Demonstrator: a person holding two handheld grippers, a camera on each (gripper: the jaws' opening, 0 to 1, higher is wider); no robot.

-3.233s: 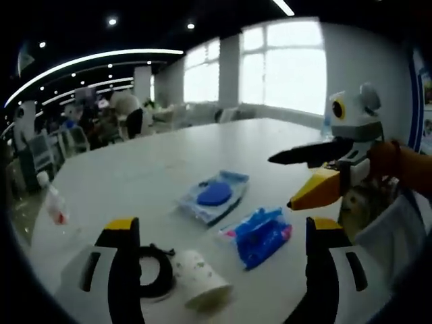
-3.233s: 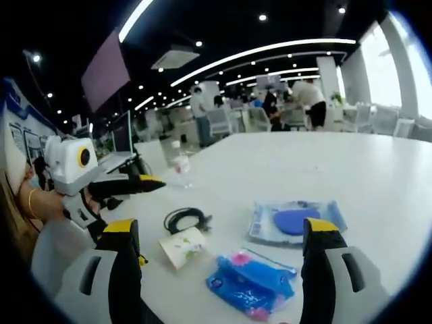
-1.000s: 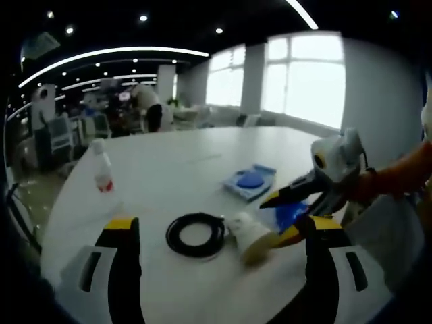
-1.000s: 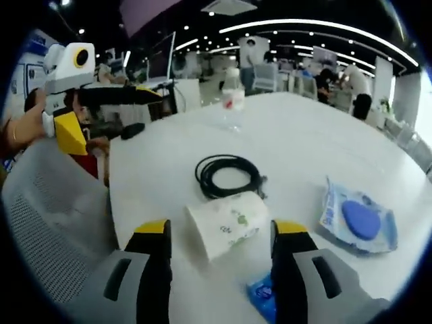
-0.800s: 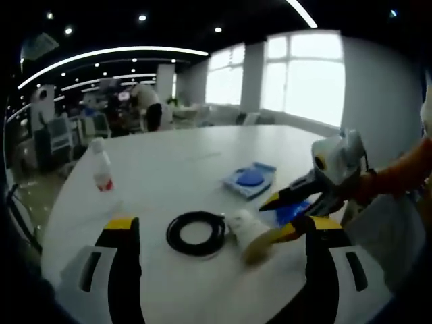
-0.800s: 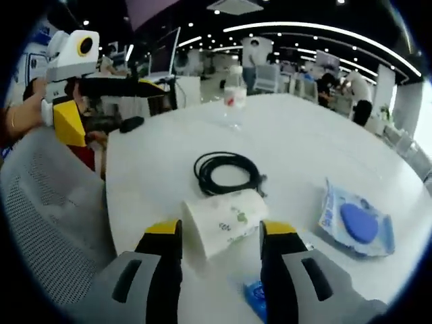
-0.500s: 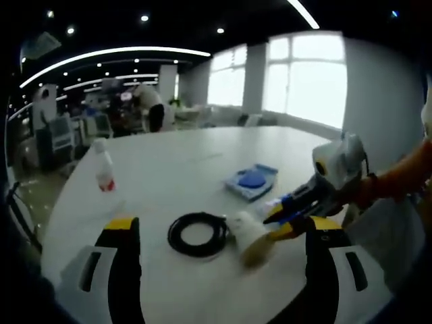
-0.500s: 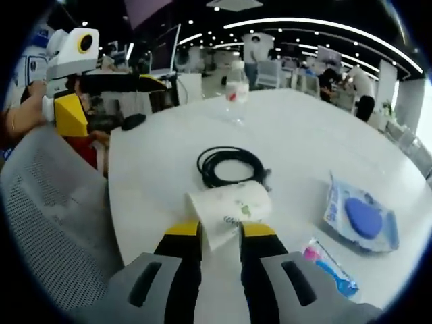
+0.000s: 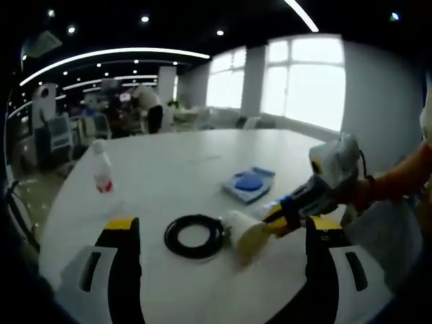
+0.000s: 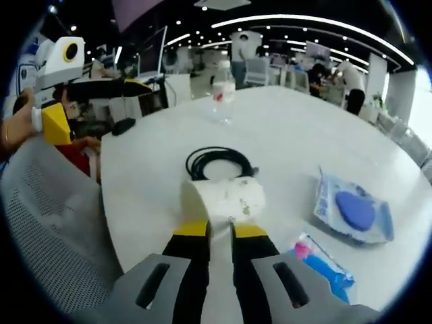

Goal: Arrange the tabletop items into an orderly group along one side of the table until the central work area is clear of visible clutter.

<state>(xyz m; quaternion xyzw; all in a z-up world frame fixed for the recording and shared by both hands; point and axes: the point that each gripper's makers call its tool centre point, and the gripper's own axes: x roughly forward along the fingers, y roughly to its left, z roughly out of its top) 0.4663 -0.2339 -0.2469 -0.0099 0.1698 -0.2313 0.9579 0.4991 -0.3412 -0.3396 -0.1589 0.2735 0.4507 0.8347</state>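
Right tongs (image 10: 212, 233) pinching paper cup (image 10: 223, 198), left tongs (image 9: 219, 233) wide; cable (image 10: 217, 162), packets and bottle (image 10: 223, 91) remain scattered on surface (image 10: 290, 135).

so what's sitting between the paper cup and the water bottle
The coiled black cable lies between the paper cup and the water bottle, touching the cup's far side; beyond it bare table, in the right gripper view.

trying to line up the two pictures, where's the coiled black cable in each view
Left gripper view: the coiled black cable lies low and centre-left on the white table, just left of the paper cup.
Right gripper view: the cable sits at centre, just beyond the cup.
Shared landmark: the paper cup, with the right gripper shut on its rim, touches or nearly touches the cable in both views.
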